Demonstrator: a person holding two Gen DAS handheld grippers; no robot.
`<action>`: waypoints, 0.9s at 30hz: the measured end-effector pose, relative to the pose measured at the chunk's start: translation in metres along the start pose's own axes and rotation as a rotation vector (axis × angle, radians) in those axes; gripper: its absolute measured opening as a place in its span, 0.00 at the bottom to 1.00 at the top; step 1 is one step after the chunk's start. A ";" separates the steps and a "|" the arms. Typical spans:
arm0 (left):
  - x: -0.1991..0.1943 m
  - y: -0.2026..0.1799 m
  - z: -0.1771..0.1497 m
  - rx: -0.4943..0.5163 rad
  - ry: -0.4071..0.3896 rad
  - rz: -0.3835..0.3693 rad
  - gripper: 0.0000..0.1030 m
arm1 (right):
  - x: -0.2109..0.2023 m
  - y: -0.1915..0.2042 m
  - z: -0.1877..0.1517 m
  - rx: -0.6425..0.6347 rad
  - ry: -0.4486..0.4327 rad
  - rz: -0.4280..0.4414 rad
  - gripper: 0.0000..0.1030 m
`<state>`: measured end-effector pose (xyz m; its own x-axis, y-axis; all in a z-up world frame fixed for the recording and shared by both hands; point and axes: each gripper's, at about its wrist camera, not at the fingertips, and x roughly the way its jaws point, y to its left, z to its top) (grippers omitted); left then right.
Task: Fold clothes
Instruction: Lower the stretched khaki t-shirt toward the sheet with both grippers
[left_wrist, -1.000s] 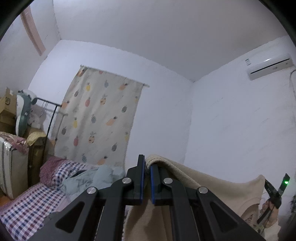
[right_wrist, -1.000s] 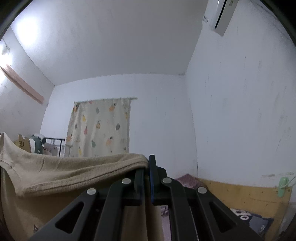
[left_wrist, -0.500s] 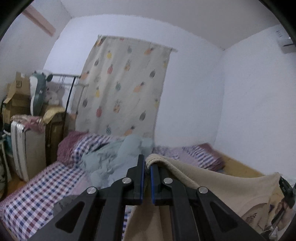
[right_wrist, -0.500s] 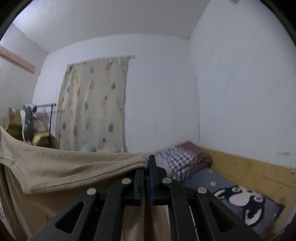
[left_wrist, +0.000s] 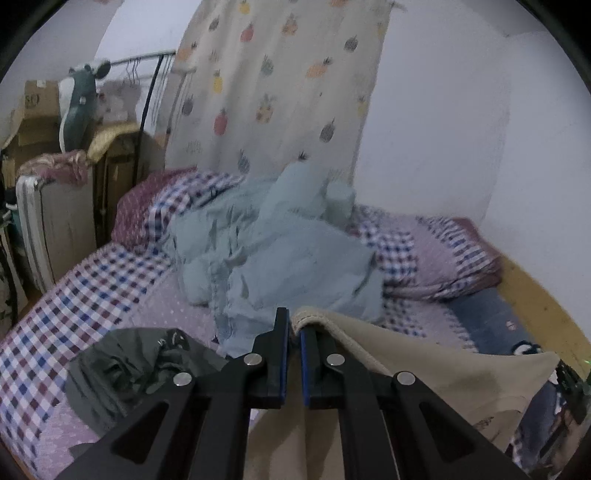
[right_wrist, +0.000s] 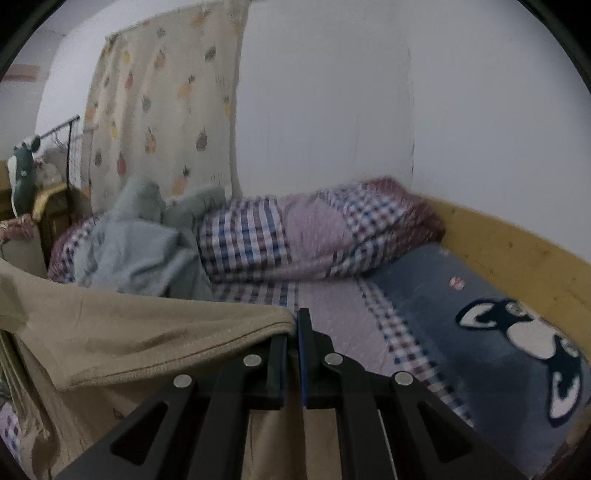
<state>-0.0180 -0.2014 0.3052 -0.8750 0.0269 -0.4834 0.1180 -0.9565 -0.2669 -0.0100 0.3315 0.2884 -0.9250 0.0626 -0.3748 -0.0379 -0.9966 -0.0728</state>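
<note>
A beige garment (left_wrist: 436, 373) hangs stretched between my two grippers above a bed. My left gripper (left_wrist: 292, 325) is shut on one top corner of it; the cloth runs off to the right and down. In the right wrist view my right gripper (right_wrist: 293, 326) is shut on the other top corner of the beige garment (right_wrist: 129, 332), which spreads to the left. The right gripper's tip (left_wrist: 570, 380) shows at the far right edge of the left wrist view. The garment's lower part is hidden below the fingers.
A checked bedsheet (left_wrist: 74, 314) covers the bed below. A pale blue crumpled pile (left_wrist: 280, 251) lies mid-bed, a dark grey garment (left_wrist: 125, 373) at front left, a rolled checked quilt (right_wrist: 314, 236) by the wall, a blue cartoon pillow (right_wrist: 498, 325) beside a wooden bed rail (right_wrist: 517, 251).
Both grippers have tilted and come down from facing the ceiling and walls to facing the bed, carrying the beige garment with them. Their grip has not changed.
</note>
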 end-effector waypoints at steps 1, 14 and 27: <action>0.020 0.001 -0.002 0.001 0.018 0.010 0.04 | 0.016 0.002 -0.003 -0.002 0.021 0.001 0.03; 0.245 0.030 -0.056 0.026 0.235 0.129 0.04 | 0.253 0.029 -0.069 -0.107 0.355 -0.005 0.04; 0.323 0.039 -0.107 0.091 0.309 0.157 0.05 | 0.321 0.038 -0.138 -0.189 0.463 -0.017 0.06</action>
<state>-0.2457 -0.1993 0.0493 -0.6648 -0.0489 -0.7455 0.1852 -0.9775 -0.1011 -0.2563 0.3209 0.0376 -0.6587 0.1380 -0.7397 0.0573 -0.9710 -0.2322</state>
